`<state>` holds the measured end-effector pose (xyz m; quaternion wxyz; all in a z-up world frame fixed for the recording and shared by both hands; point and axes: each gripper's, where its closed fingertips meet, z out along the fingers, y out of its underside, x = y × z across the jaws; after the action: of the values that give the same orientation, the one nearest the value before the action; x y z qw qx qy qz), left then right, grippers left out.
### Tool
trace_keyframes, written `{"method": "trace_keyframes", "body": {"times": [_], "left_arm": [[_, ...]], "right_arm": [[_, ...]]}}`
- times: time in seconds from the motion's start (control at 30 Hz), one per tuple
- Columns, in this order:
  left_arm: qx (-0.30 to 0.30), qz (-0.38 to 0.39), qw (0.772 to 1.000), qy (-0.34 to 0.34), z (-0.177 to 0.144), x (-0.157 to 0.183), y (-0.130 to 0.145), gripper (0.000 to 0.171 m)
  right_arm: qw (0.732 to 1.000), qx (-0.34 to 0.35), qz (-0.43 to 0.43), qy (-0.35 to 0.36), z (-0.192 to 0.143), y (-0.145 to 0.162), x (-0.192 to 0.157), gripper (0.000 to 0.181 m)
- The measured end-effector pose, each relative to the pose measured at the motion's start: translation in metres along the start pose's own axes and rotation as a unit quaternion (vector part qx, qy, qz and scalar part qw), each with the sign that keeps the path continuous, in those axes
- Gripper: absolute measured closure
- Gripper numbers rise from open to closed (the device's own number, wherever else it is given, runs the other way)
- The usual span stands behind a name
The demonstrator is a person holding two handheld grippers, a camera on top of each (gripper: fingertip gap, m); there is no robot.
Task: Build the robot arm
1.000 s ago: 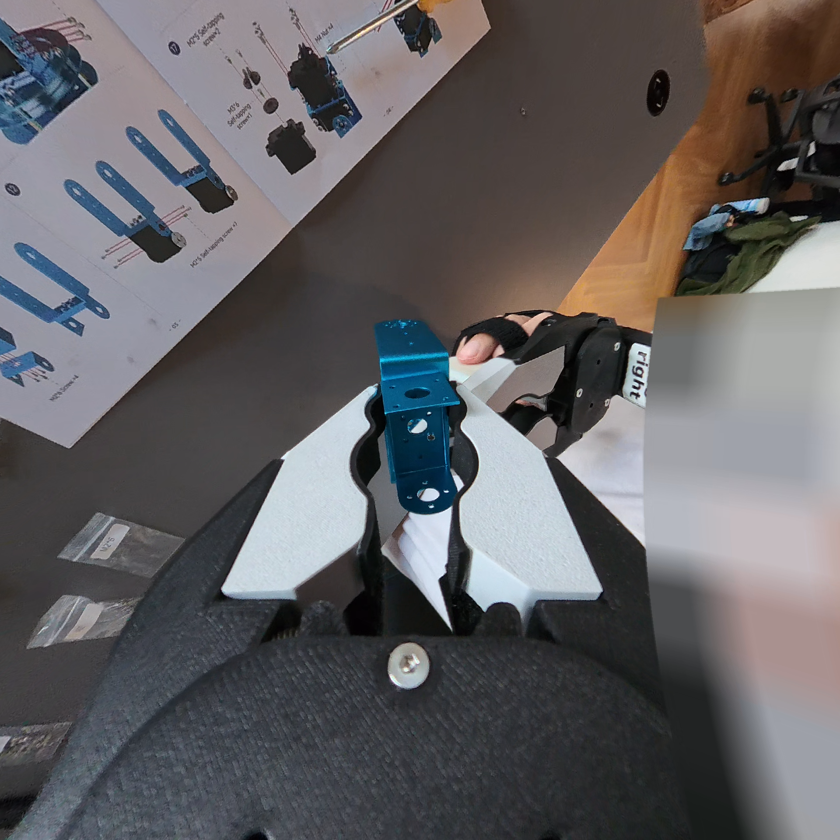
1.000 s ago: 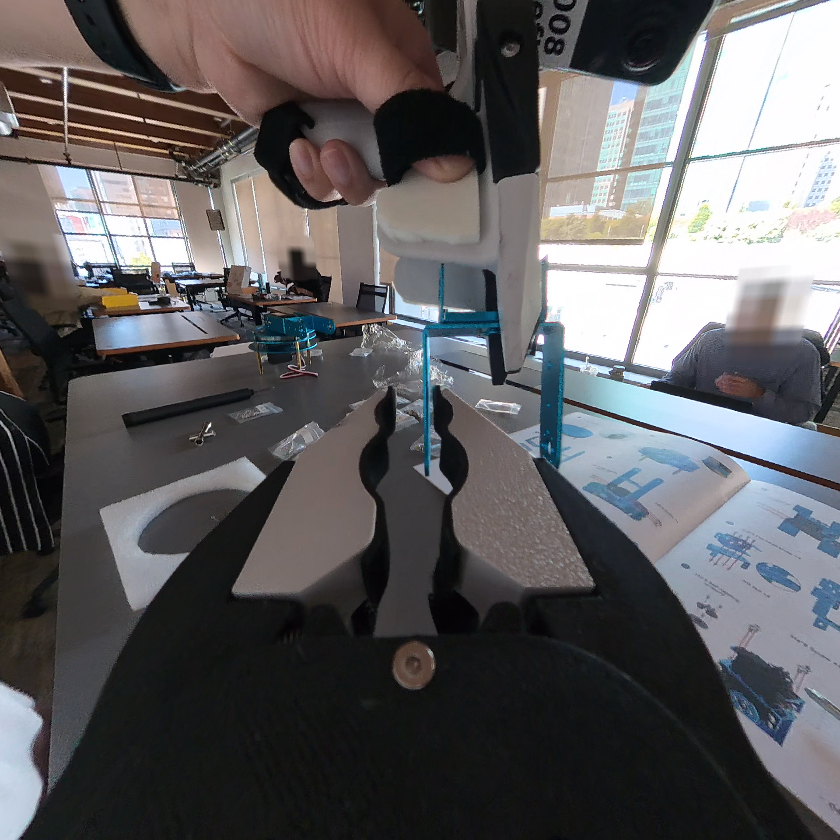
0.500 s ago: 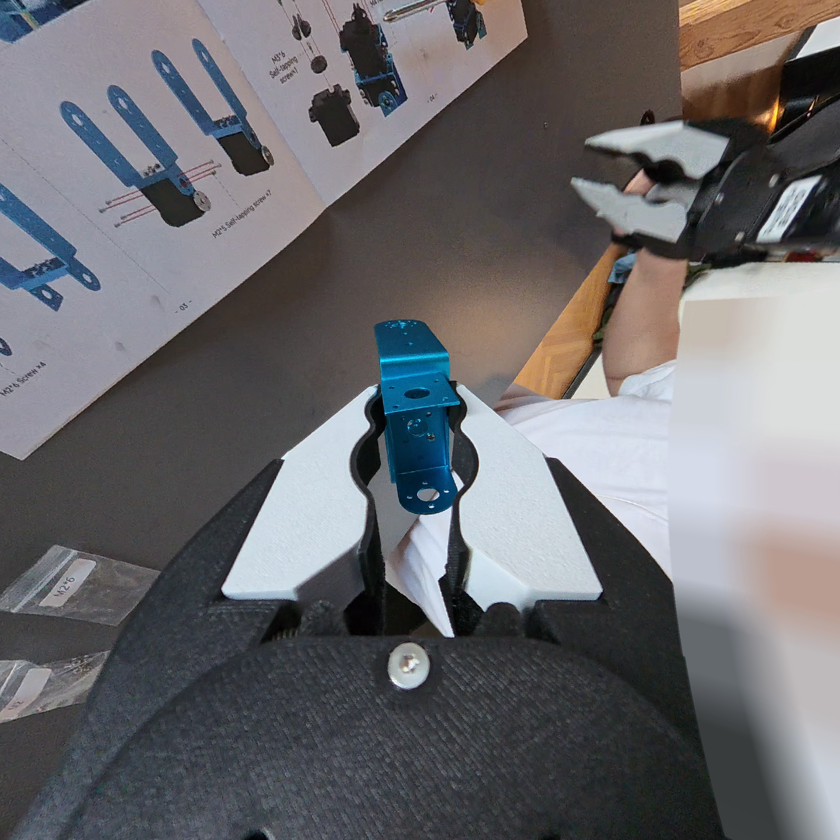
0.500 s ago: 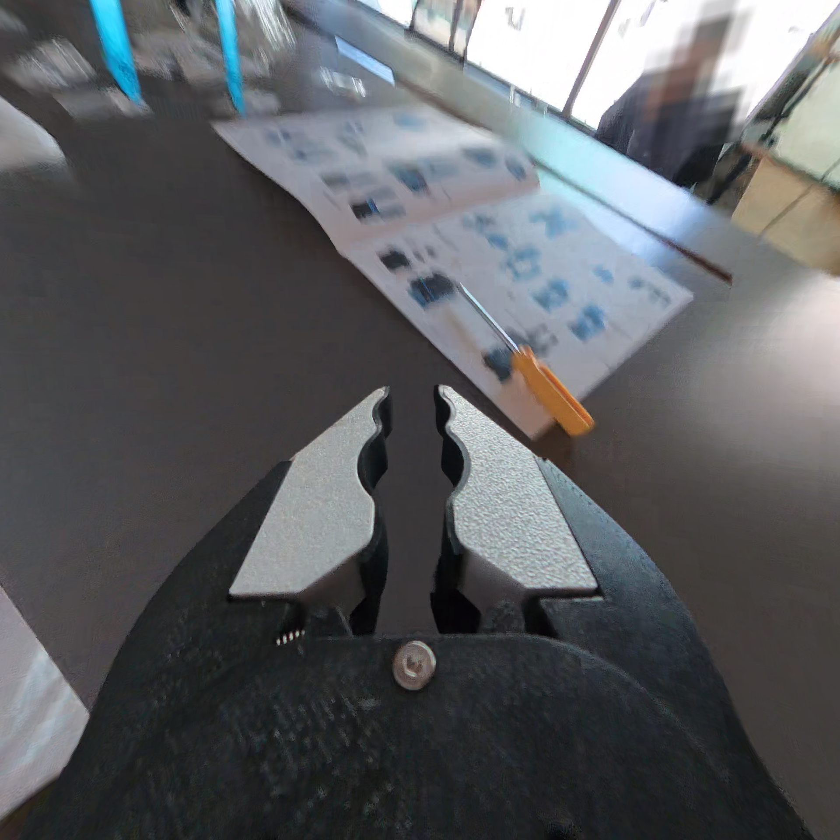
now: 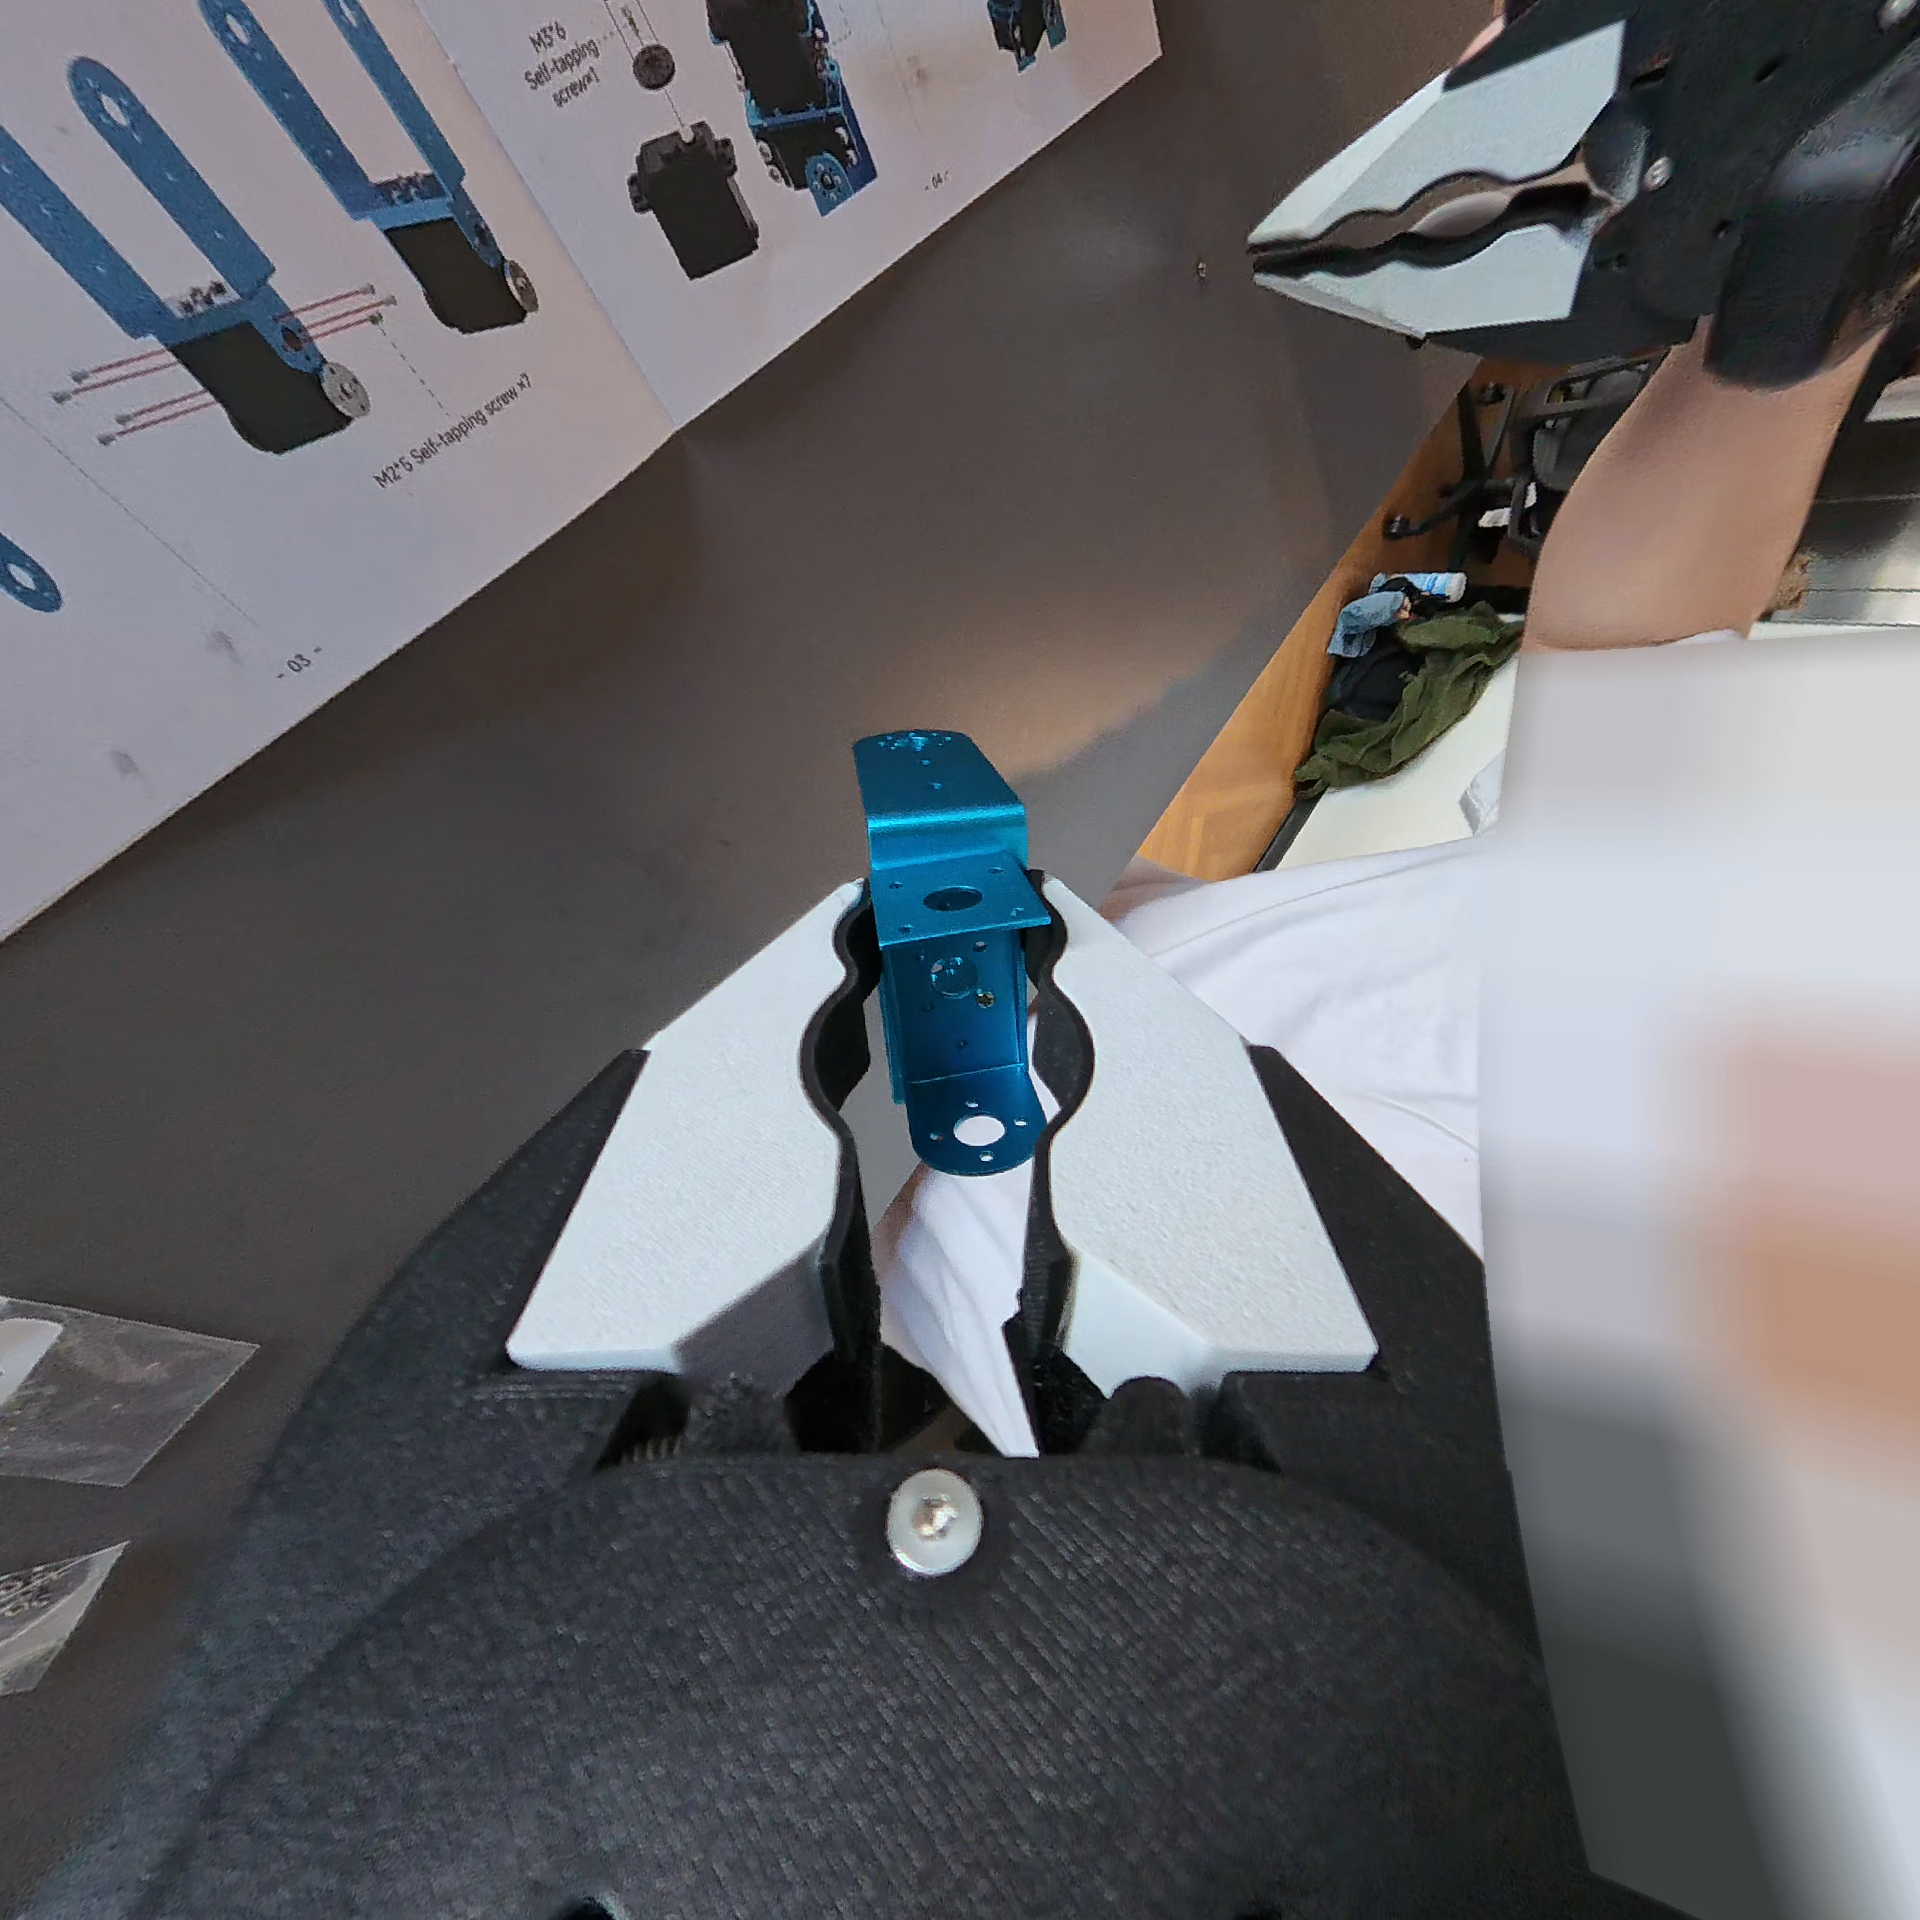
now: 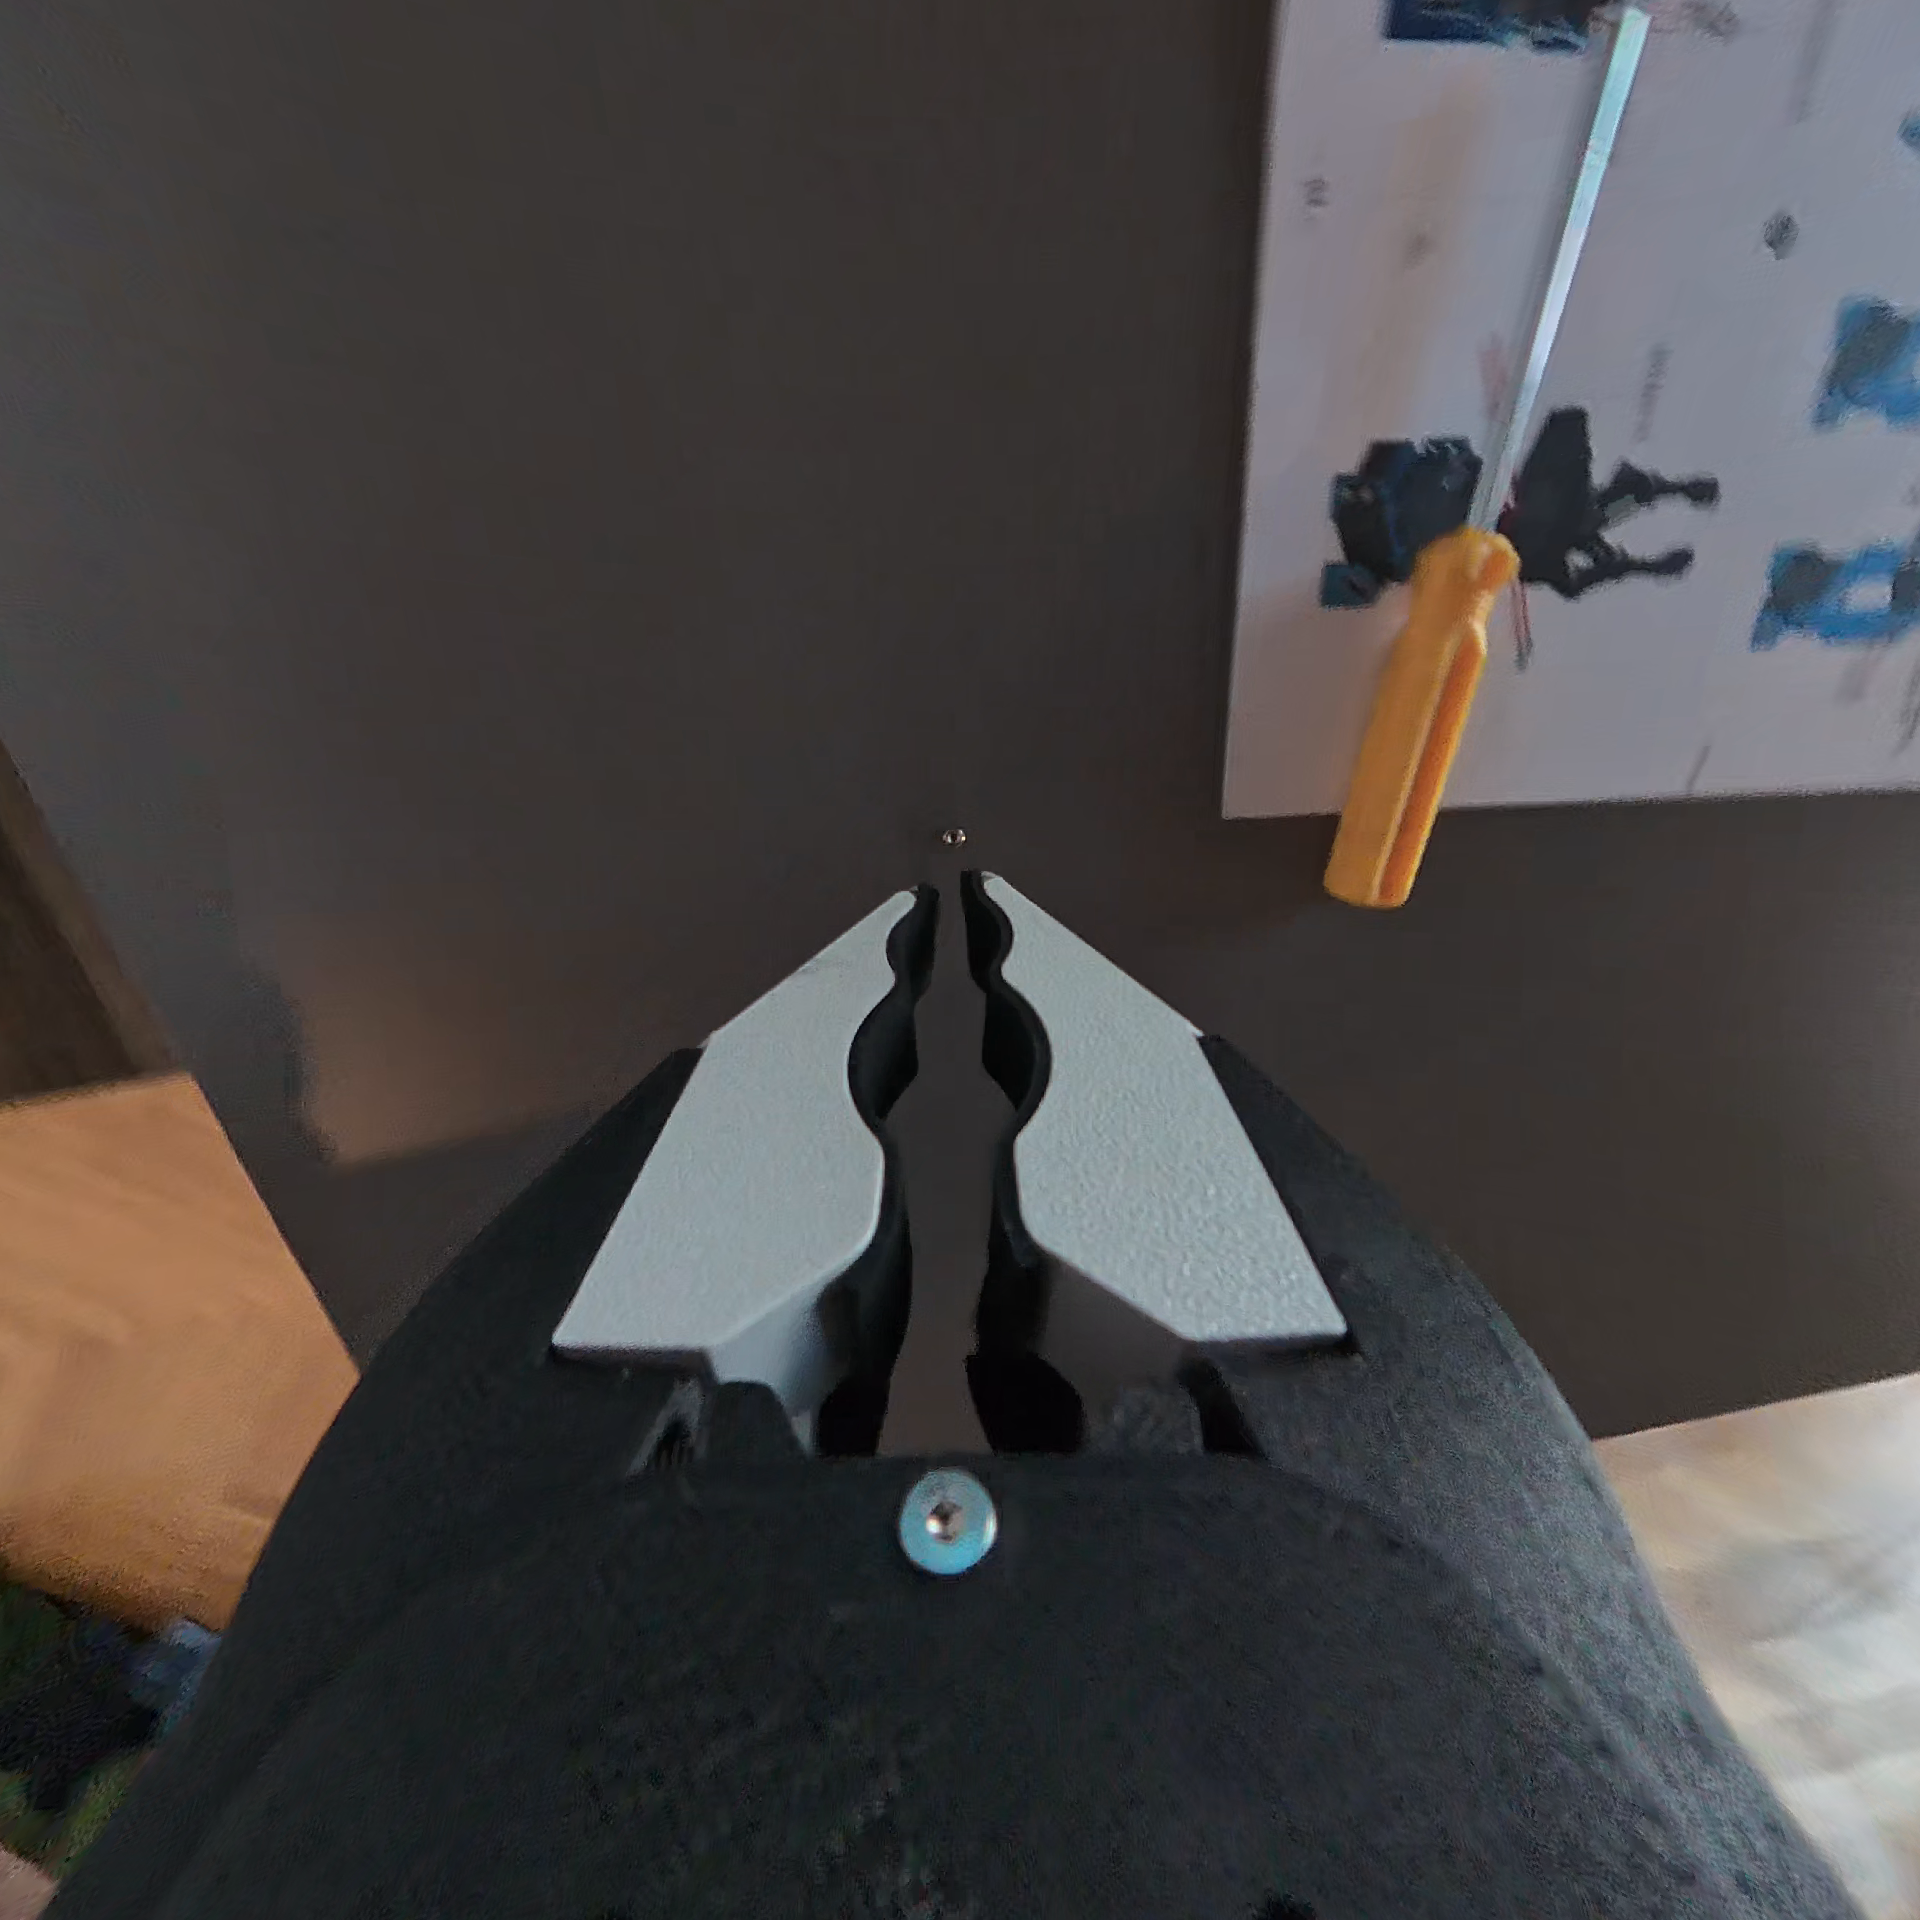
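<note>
Leftmost in the left wrist view, two clear plastic bags [image 5: 99, 1392] lie on the dark table [image 5: 623, 727]; each carries a white label, and the contents are too small to identify. Above them lies an open instruction booklet [image 5: 312, 468] printed with diagrams of blue brackets and black servo bodies, with captions and page numbers alongside. At centre, the left gripper [image 5: 951, 904] has its white fingers clamped on a blue metal bracket [image 5: 951, 977], a perforated U-shaped part held above the table surface with one rounded tab pointing back toward the camera. At the upper right of this view only, the right gripper [image 5: 1262, 255] appears edge-on, with the person's forearm [image 5: 1683, 499] behind it. The right wrist view shows what the left cannot: the right gripper [image 6: 949, 885] is nearly closed, a narrow gap remaining between the tips, with nothing held. A small screw [image 6: 953, 835] lies on the table [image 6: 623, 416] just beyond the tips, apart from them. To the right, a screwdriver [image 6: 1444, 644] with an orange handle rests across the booklet [image 6: 1714, 675], the handle end overhanging the page edge onto the table. Booklet print is blurred in this view.
</note>
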<state>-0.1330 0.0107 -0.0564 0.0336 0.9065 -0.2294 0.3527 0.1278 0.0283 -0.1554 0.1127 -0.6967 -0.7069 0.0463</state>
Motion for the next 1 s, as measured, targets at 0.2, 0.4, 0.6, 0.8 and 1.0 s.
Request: {"method": "trace_keyframes", "body": {"times": [0.2, 0.4, 0.6, 0.8, 1.0], "left_arm": [[0.003, -0.004, 1.000, -0.005, -0.002, 0.001, 0.002, 0.146], [0.008, -0.010, 1.000, -0.005, -0.002, 0.002, 0.005, 0.146], [0.008, -0.014, 1.000, -0.008, -0.001, 0.002, 0.004, 0.145], [0.004, -0.015, 1.000, -0.007, 0.002, 0.004, 0.005, 0.146], [0.006, -0.016, 1.000, -0.005, 0.001, 0.004, 0.004, 0.145]], "right_arm": [[0.996, -0.012, -0.084, -0.016, 0.006, -0.002, 0.003, 0.171], [0.996, -0.012, -0.087, -0.035, 0.013, -0.002, 0.001, 0.172], [0.995, -0.012, -0.093, -0.043, 0.016, -0.003, -0.001, 0.174], [0.995, -0.013, -0.092, -0.047, 0.017, -0.003, 0.001, 0.174], [0.994, -0.015, -0.089, -0.059, 0.017, -0.003, -0.001, 0.178]]}}
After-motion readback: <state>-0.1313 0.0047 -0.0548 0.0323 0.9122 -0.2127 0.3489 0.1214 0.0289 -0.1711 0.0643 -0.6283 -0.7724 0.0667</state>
